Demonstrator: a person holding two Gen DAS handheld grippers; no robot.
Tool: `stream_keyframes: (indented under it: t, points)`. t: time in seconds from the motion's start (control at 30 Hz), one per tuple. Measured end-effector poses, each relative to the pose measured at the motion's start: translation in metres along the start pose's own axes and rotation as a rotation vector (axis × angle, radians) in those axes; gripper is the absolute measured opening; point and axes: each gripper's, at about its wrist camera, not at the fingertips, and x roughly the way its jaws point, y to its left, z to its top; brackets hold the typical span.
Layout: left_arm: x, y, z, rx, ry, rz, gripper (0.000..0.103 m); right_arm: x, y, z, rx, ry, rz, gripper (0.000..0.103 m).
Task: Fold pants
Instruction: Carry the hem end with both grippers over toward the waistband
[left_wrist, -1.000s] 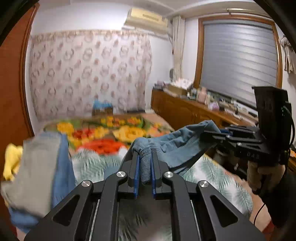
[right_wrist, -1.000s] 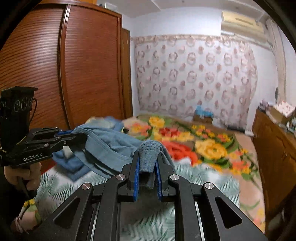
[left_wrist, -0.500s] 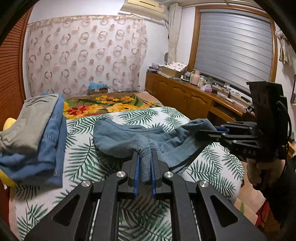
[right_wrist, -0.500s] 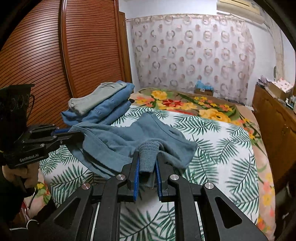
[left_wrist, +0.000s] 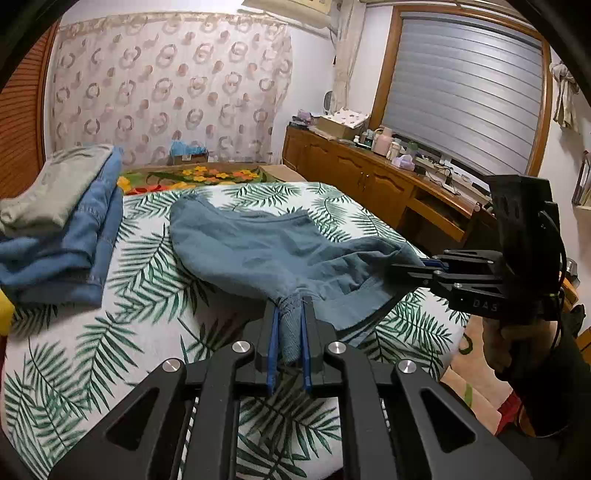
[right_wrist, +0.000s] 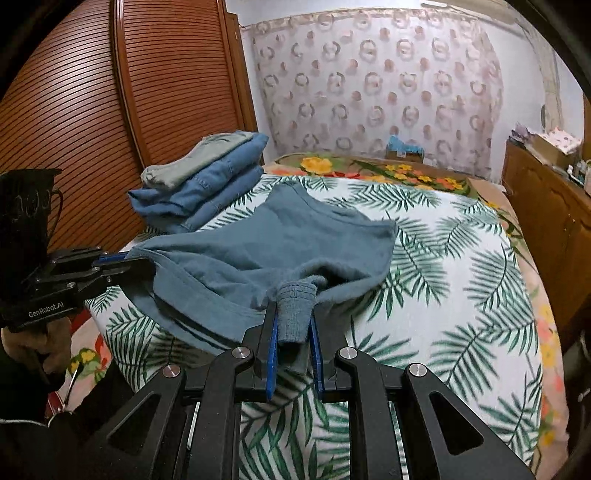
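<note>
— Where are the pants (left_wrist: 266, 247)?
— Spread on the leaf-print bed (left_wrist: 155, 295), beside the folded stack (left_wrist: 62, 229).
— And the grippers?
— Left gripper (left_wrist: 290, 325) and right gripper (right_wrist: 293, 317) are both clamped on the waistband at the bed's near edge.

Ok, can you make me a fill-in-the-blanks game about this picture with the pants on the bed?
1. Each gripper, left and right, is shut on the blue ____.
2. The bedsheet is printed with green ____.
3. On top of the folded stack lies a ____ garment.
4. The wardrobe beside the bed is made of ____.

Missing words: pants; leaves; grey; wood
</note>
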Motion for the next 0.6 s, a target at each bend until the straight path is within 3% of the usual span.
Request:
stream_keyframes:
  t: [0.6]
  points:
    - [-0.005, -0.002, -0.012, 0.002, 0.000, -0.016, 0.011, -0.002, 0.006, -0.024, -0.012, 0.012, -0.001, 0.015]
